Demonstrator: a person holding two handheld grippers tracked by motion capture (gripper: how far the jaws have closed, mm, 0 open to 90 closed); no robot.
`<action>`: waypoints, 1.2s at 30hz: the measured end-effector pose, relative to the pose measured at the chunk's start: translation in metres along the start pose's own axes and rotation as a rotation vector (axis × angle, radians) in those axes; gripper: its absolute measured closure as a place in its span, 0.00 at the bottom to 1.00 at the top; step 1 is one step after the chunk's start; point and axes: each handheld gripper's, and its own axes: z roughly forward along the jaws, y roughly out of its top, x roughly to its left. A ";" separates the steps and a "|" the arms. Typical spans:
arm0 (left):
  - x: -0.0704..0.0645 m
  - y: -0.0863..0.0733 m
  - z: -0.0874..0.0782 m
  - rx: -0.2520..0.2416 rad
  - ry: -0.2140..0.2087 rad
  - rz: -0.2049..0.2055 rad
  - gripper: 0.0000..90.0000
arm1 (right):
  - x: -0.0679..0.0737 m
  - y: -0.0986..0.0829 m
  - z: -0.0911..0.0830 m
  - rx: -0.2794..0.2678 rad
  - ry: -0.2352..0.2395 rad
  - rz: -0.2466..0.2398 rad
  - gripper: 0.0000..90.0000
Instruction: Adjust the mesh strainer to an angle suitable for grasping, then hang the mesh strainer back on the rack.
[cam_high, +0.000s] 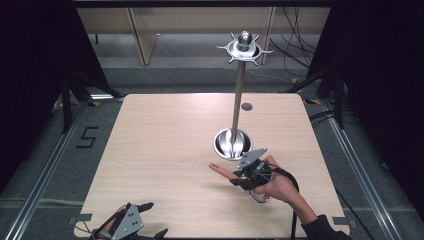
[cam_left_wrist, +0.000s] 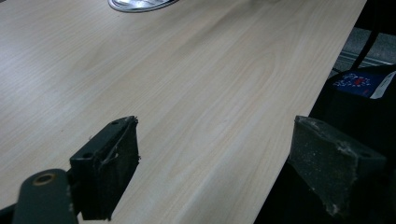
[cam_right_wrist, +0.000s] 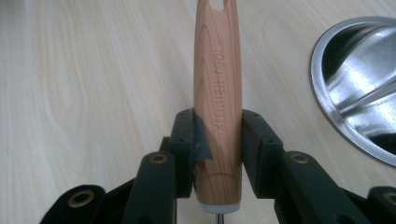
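Near the table's right edge, toward its near side, your right tool (cam_right_wrist: 217, 140) is clamped on the wooden handle (cam_right_wrist: 217, 88) of a kitchen utensil, both jaws pressed flat against its sides. That handle runs away from the tool and carries a notched hanging hole at its far tip; in the high view the wooden handle (cam_high: 220, 170) points left, toward the table's middle. The metal working end sits behind the jaws, under your hand (cam_high: 278, 187), so its shape is hard to tell. Just beyond the utensil stands the steel hanging stand (cam_high: 239, 95), its round dish base (cam_high: 232, 144) close beside the tool and its hooked crown high above. You look to be at the carrying step, with the utensil held and not yet hung. Next you would need to lift and turn it so the hole meets a hook. Your left tool (cam_high: 131, 222) waits with jaws wide apart and empty at the near left corner.
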 end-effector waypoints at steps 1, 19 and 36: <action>0.000 0.000 0.000 0.001 -0.001 -0.002 0.17 | 0.000 0.000 0.000 0.000 0.000 0.000 0.76; 0.001 0.004 0.005 -0.010 -0.022 -0.006 0.17 | -0.009 -0.009 -0.020 -0.161 0.045 0.156 0.76; 0.000 0.002 0.002 -0.017 -0.005 0.000 0.17 | -0.014 0.001 -0.058 -0.396 0.051 0.188 0.76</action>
